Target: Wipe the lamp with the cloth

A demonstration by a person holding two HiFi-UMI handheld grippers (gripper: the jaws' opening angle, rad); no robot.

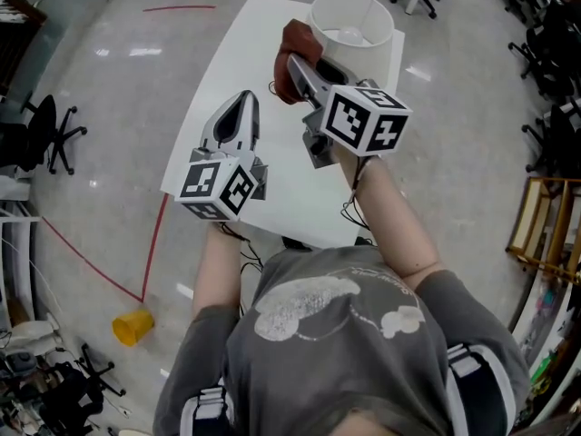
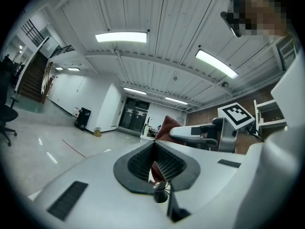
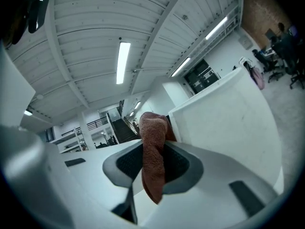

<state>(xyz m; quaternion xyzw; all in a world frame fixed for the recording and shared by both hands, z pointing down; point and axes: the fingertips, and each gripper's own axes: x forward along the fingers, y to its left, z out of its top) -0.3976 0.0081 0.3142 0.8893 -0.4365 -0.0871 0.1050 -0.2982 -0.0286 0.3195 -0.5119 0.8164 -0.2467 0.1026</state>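
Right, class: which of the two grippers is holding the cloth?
The right gripper: its jaws are shut on the red-brown cloth beside the white lamp. The left gripper is shut on nothing, nearer the person.

Cloth (image 1: 290,42) rust-brown, terry weave. Lamp (image 1: 374,14) plain white; table (image 1: 238,53) white. Left gripper (image 1: 243,98) and right gripper (image 1: 296,67) pale grey, with black ribbed pads (image 3: 127,165). Cubes (image 1: 363,118) carry black-and-white square markers. Shirt (image 1: 363,361) grey with white print. Floor (image 1: 109,89) glossy grey; thin red line (image 1: 156,234) at left, yellow cup (image 1: 132,326) lower left.
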